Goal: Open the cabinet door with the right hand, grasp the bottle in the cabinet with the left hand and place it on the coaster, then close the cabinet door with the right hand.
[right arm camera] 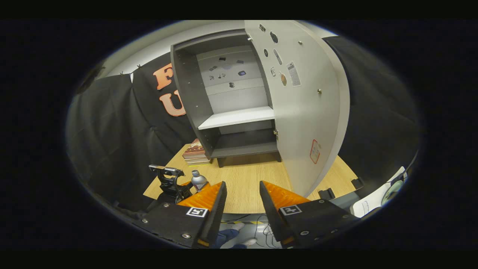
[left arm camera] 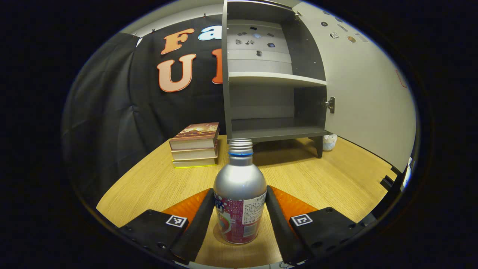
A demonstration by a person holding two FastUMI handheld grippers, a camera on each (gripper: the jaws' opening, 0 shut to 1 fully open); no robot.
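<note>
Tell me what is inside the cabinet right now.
The cabinet stands open with its door swung wide. Both its shelves look bare; small stickers dot the back panel. The bottle stands on the table, between the left gripper's fingers.

The silver metal bottle (left arm camera: 240,186) has a smooth satin sheen, threaded neck and glossy printed wrap. The light wooden table (left arm camera: 336,179) shows matt grain. The grey cabinet (left arm camera: 269,74) panels look smooth, matt laminate.

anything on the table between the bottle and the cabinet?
No. In the left gripper view, only bare wooden table lies between the bottle and the open cabinet. The stack of books sits off to the side.
</note>
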